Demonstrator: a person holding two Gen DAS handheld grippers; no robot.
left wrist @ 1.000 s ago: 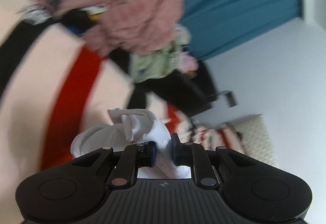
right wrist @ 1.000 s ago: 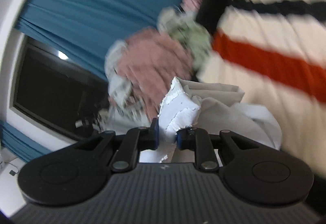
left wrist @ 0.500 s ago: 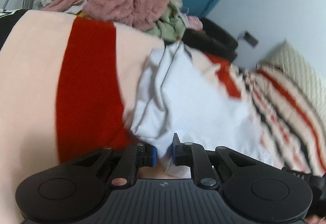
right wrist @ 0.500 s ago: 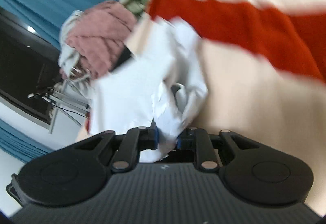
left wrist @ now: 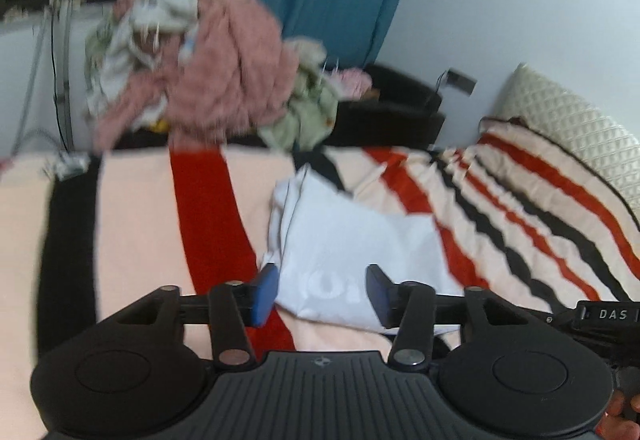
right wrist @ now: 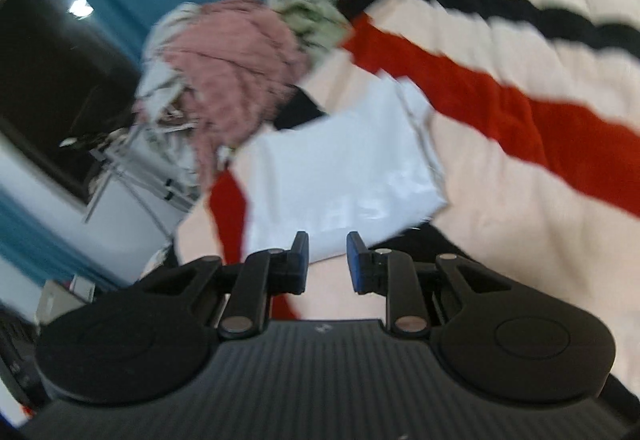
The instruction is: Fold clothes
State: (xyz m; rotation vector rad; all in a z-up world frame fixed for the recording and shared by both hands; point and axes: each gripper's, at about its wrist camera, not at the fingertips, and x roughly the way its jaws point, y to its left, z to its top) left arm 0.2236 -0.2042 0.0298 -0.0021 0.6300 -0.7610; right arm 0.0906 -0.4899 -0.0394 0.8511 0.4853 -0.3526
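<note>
Left wrist view: the left tongs (left wrist: 322, 294) stand wide apart, empty, just above the near edge of a folded white cotton garment (left wrist: 352, 240) lying flat on the cream, red and black striped bedspread (left wrist: 136, 224). Bare bedspread spreads to its left; a heap of pink and grey laundry (left wrist: 208, 72) sits beyond. The right tongs (right wrist: 327, 260) are also parted, holding nothing, at the garment's (right wrist: 340, 168) near edge.
</note>
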